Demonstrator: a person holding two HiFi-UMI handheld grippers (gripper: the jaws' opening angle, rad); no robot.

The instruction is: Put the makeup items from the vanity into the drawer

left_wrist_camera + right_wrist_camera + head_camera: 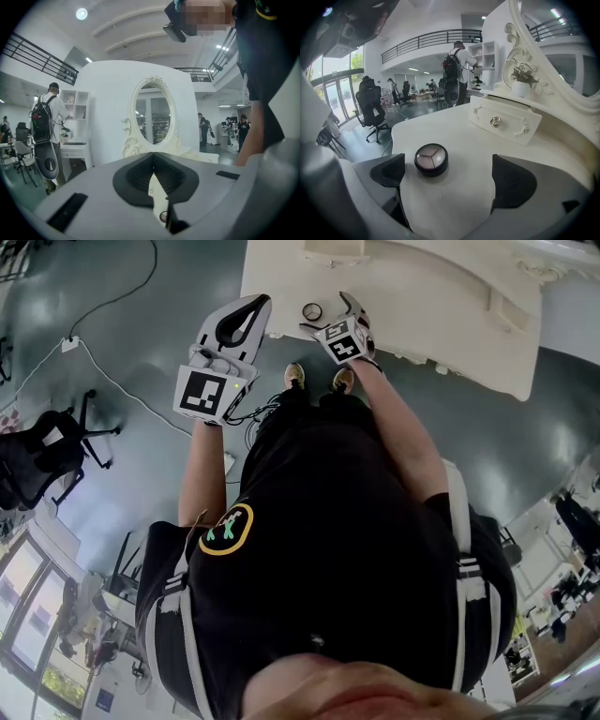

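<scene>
The right gripper (451, 177) holds its jaws wide apart. The round compact (431, 159) lies on the vanity top (459, 129) just ahead of them, nearer the jaw at that view's left. The left gripper (153, 174) has its jaws pressed together on nothing. Only its view shows the oval mirror (153, 115). Only the right gripper view shows the shut drawer (505, 119) and the potted plant (520, 80) above it.

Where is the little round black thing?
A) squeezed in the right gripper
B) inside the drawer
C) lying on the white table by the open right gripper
C: the round compact lies on the vanity top, and the right gripper has its fingers spread wide, not closed on it.
</scene>
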